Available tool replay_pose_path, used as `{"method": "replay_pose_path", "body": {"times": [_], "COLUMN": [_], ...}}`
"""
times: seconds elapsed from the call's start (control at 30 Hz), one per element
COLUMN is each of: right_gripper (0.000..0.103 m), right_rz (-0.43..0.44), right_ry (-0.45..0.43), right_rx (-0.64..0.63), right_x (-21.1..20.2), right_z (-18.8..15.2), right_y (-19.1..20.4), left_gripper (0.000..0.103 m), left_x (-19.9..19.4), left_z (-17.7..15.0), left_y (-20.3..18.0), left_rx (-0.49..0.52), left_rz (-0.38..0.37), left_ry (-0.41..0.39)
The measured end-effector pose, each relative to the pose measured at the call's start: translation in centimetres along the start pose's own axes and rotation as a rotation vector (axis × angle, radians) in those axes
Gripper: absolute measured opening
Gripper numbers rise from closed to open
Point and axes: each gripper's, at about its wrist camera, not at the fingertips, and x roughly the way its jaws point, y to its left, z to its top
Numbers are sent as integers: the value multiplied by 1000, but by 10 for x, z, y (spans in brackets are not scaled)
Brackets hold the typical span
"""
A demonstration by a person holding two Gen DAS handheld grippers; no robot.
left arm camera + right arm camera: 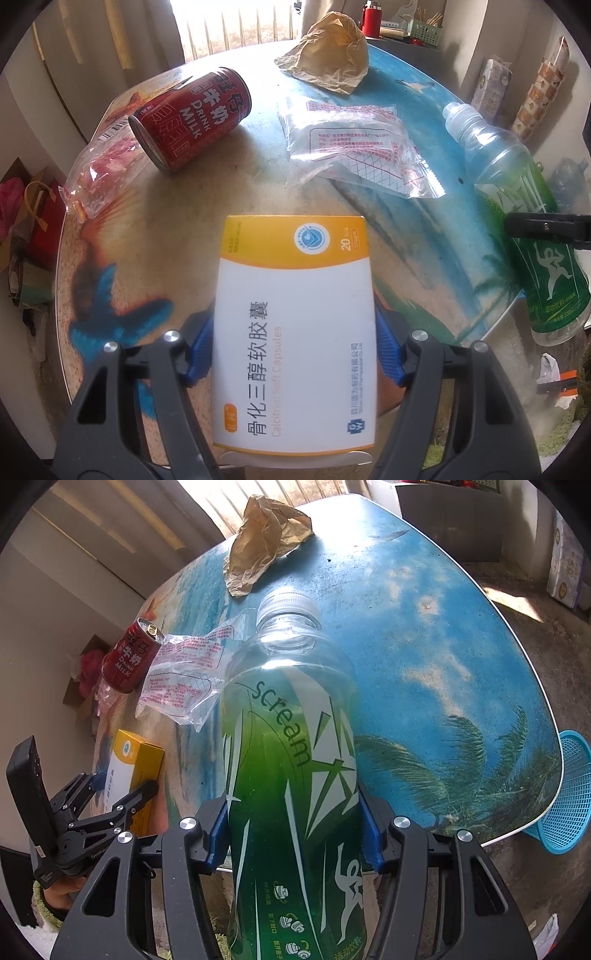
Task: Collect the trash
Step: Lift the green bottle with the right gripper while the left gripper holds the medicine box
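A white and yellow medicine box (295,332) is held flat between blue pads, and a clear bottle (291,775) with a green label is gripped around its middle, cap pointing away. On the table lie a red milk can (192,118) on its side, a clear printed plastic bag (354,147), a crumpled brown paper bag (328,51) and a clear reddish wrapper (99,173) just beside the can.

Table (443,602): right half bare blue surface, open to passage. Left half obstructed: crumpled paper bag (266,539) at far edge; clear plastic wrapper (354,147) mid-table; red can (192,118) lying on pink-tinted bag (99,173) at left rim.
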Motion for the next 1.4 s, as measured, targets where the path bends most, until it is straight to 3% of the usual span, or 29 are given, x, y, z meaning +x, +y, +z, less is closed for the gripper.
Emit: {"method": "replay_pose_path", "body": {"times": [0.47,1.07,1.4], "right_gripper": [55,59,63], "right_rz": [1,6,27], "right_ry": [-26,3,9], "right_rx": [15,49,62], "right_x": [-7,0,0], "right_z": [-3,3,5], "right_y": [-2,-2,-3], "left_gripper": [67,67,68], "left_x": [-5,-7,-3], "left_z": [-2,-3,-2], "left_y": [-1,-2,3], "left_rx": [-1,4,-24], "left_rz": [-6,-11,-52], "left_ry": [-14,-16,15]}}
